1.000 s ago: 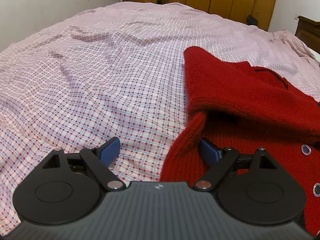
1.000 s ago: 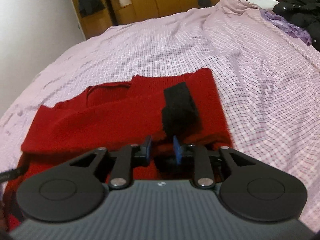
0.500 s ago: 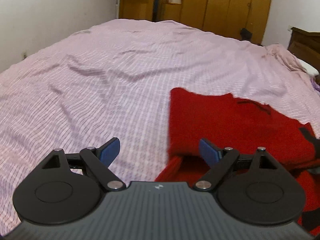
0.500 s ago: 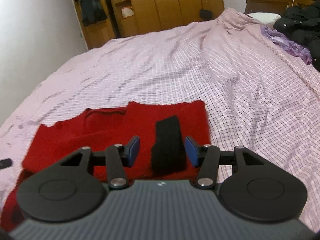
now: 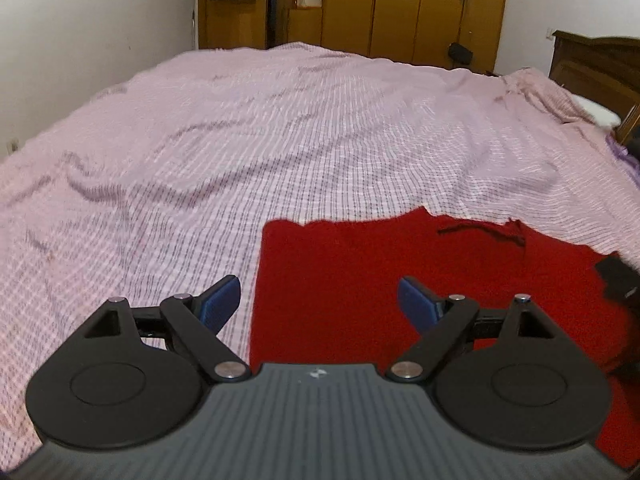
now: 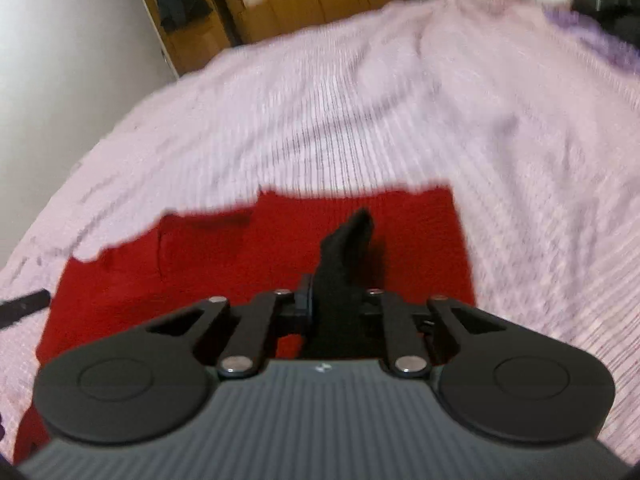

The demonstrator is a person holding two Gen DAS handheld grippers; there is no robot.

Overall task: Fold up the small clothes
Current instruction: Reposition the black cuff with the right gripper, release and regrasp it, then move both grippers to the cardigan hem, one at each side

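Observation:
A small red knit cardigan (image 5: 400, 272) lies folded on the checked pink bedsheet (image 5: 240, 152); it also shows in the right wrist view (image 6: 224, 256). My left gripper (image 5: 318, 302) is open and empty, held above the cardigan's left edge. My right gripper (image 6: 336, 304) is shut on a black cuff strip (image 6: 344, 248) that belongs to the cardigan and stands up from it. The right wrist view is blurred by motion. The black cuff and right gripper show at the right edge of the left wrist view (image 5: 616, 276).
Wooden wardrobes (image 5: 400, 8) stand beyond the bed's far end. A dark wooden headboard (image 5: 596, 68) is at the right. Dark and purple clothes (image 6: 600, 12) lie at the bed's far right. A white wall (image 5: 80, 40) runs along the left.
Both grippers have risen and pulled back from the cardigan. The right gripper opened half a second ago and has now shut on the black cuff strip. The left gripper stayed open.

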